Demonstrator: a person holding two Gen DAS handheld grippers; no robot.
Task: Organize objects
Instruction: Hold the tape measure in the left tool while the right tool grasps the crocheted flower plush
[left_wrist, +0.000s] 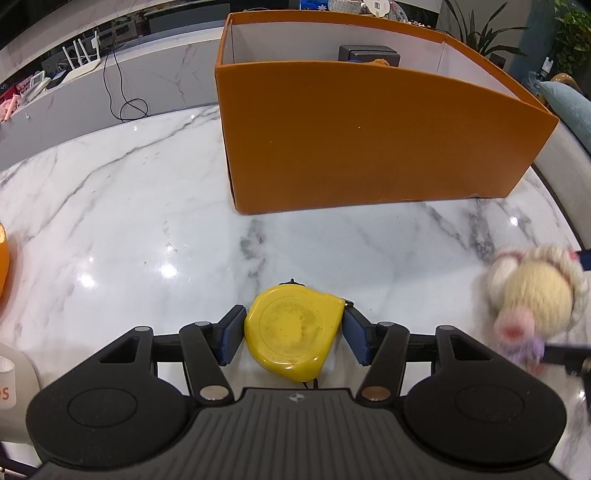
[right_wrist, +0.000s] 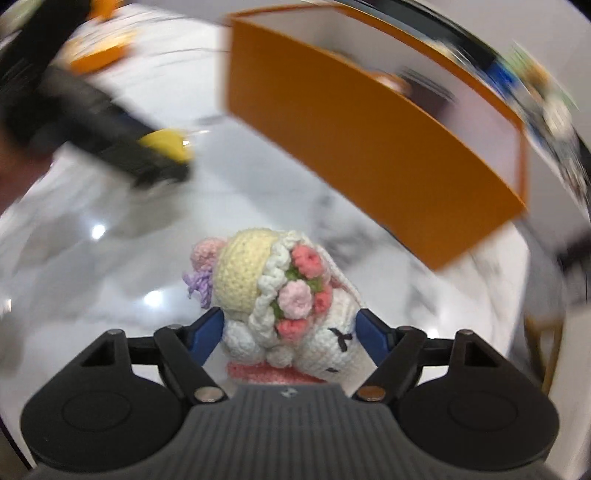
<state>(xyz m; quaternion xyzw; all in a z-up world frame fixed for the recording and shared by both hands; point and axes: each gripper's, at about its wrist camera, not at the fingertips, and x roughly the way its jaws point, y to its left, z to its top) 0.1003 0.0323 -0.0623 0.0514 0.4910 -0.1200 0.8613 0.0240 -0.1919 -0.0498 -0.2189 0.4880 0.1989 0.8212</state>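
A yellow tape measure (left_wrist: 293, 330) lies flat on the marble table between the blue pads of my left gripper (left_wrist: 293, 326), which is shut on it. My right gripper (right_wrist: 290, 332) is shut on a crocheted white bunny doll (right_wrist: 284, 306) with a cream hat and pink flowers, held above the table. The doll shows blurred at the right edge of the left wrist view (left_wrist: 532, 295). The tape measure and left gripper show blurred in the right wrist view (right_wrist: 166, 146). An open orange box (left_wrist: 369, 140) stands ahead; it also shows in the right wrist view (right_wrist: 369, 147).
A dark small box (left_wrist: 369, 53) and a tan item lie inside the orange box. A white mug (left_wrist: 11, 391) and an orange object (left_wrist: 3, 258) sit at the left edge. A black cable (left_wrist: 122, 96) lies on the grey counter behind. A chair stands at the right.
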